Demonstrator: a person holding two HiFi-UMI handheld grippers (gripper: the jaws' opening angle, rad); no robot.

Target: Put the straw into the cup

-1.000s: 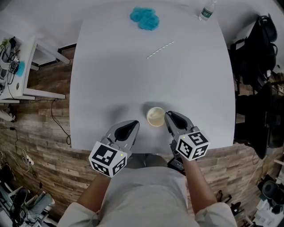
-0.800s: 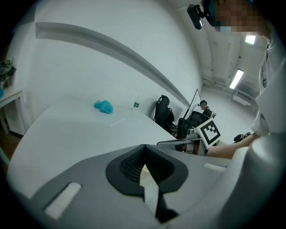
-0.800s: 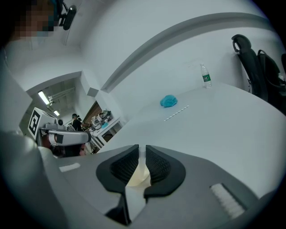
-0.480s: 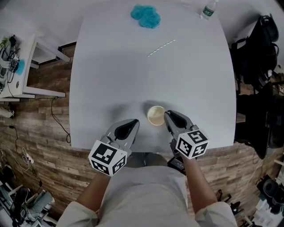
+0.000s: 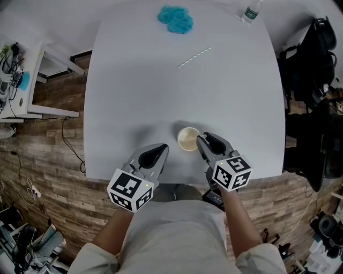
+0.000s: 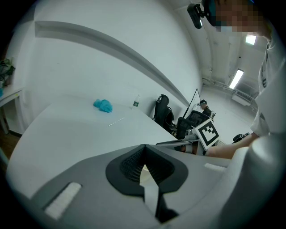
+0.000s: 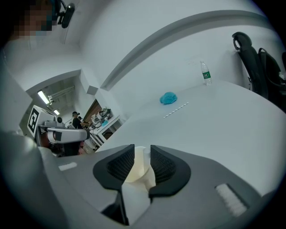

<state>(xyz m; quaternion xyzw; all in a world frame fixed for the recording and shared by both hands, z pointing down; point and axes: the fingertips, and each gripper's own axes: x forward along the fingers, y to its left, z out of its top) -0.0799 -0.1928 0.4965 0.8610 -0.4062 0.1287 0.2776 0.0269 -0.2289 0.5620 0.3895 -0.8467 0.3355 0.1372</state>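
Cup: a small round cream paper cup (image 5: 188, 140) stands close to the near edge of the white table (image 5: 134, 96), a little right of the middle
Straw: a thin white paper straw (image 5: 194, 58) lies flat toward the far edge; it is well apart from the cup
Right gripper (image 5: 201, 140): its jaws are opening; the cup is between them; the pads do not press it
Left gripper (image 5: 160, 150): jaws closed tip to tip; it sits at the near edge, near the cup's left side
Other things: a fluffy blue cloth (image 5: 175, 19) at the far edge; a clear plastic bottle (image 5: 250, 12) at the far right corner

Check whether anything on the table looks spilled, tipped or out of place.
Nothing stands out. The cup stands upright near the table's front edge, the straw lies flat farther out, the bottle stands upright at the far corner, and nothing is spilled.
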